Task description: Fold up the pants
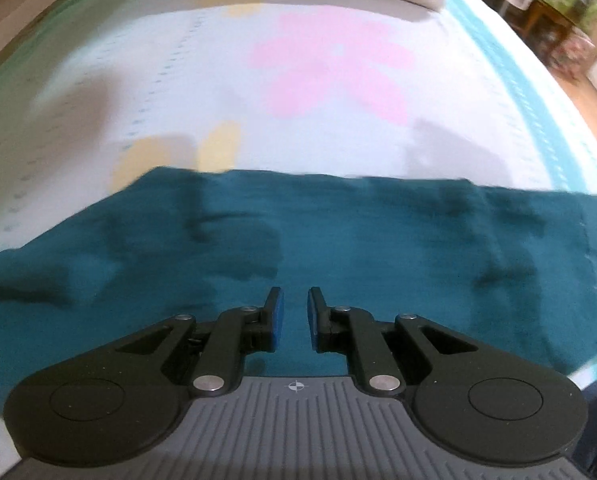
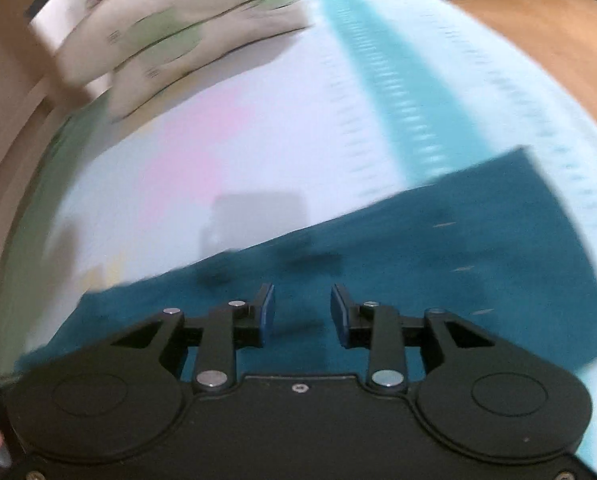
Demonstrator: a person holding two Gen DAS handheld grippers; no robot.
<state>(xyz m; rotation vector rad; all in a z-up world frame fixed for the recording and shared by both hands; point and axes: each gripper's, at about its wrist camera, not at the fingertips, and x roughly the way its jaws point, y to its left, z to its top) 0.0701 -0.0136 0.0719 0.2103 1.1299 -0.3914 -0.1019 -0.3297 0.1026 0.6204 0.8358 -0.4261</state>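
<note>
Teal pants (image 1: 338,232) lie flat across the bed (image 1: 218,80), spread beneath both grippers. Left gripper (image 1: 295,316): jaws slightly apart, empty. Right gripper (image 2: 302,312): jaws wider apart, empty.

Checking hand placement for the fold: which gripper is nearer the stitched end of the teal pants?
Right, likely. The right gripper hovers over the pants beside the stitched end; the left gripper hovers mid-length, that end far to its right.
</note>
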